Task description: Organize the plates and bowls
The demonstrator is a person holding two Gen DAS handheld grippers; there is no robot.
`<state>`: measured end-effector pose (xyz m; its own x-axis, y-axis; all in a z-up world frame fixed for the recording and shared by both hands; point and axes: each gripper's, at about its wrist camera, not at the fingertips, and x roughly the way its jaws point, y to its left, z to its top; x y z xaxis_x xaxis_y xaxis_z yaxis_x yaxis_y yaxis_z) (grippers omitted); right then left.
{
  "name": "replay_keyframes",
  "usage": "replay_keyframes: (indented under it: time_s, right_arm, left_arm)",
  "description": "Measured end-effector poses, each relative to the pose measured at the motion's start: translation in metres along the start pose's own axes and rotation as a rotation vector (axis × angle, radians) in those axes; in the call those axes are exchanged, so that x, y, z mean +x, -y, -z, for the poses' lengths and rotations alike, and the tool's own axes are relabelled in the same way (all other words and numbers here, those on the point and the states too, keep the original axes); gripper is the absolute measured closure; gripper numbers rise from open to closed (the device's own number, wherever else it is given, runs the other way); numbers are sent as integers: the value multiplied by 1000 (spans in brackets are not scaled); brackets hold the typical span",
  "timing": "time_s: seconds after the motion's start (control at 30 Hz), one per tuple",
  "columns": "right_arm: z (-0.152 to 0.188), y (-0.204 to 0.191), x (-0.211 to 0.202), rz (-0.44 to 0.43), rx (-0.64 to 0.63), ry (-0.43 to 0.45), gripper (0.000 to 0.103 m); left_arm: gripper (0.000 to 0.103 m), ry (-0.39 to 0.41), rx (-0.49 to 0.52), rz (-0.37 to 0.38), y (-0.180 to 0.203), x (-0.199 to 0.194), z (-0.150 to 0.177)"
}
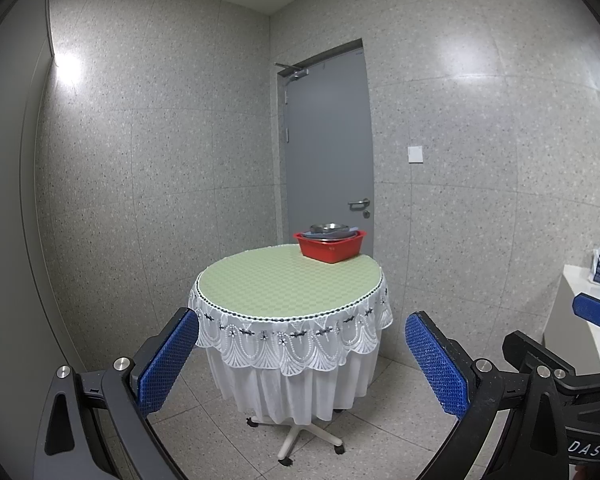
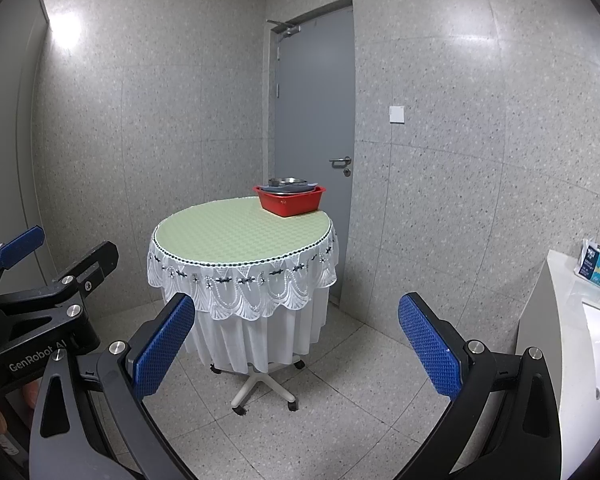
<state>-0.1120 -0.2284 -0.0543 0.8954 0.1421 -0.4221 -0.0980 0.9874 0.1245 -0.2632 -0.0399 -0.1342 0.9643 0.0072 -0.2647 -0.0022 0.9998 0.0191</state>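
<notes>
A red plastic basin (image 1: 330, 248) (image 2: 290, 200) stands at the far right of a round table (image 1: 276, 284) (image 2: 228, 232) with a green checked top and white lace skirt. Metal bowls and plates (image 1: 329, 229) (image 2: 288, 183) are stacked inside the basin, their lower parts hidden by its wall. My left gripper (image 1: 302, 364) hangs open well short of the table, nothing between its blue pads. My right gripper (image 2: 296, 344) is likewise open and empty, level with the table's near edge. In the right wrist view the left gripper's body shows at the left edge.
A closed grey door (image 1: 328, 140) (image 2: 314, 100) stands behind the table. A white counter (image 2: 560, 300) with a sink and a blue packet (image 2: 596, 264) runs along the right. The table rests on a wheeled base (image 2: 260, 384) on a tiled floor.
</notes>
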Motion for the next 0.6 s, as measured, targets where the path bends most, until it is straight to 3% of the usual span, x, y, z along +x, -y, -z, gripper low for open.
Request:
replay_keyframes:
  time_s: [0.6]
  right_arm:
    - [2, -2, 1, 5, -2, 1, 0]
  left_arm:
    - [1, -2, -2, 1, 3, 2, 1]
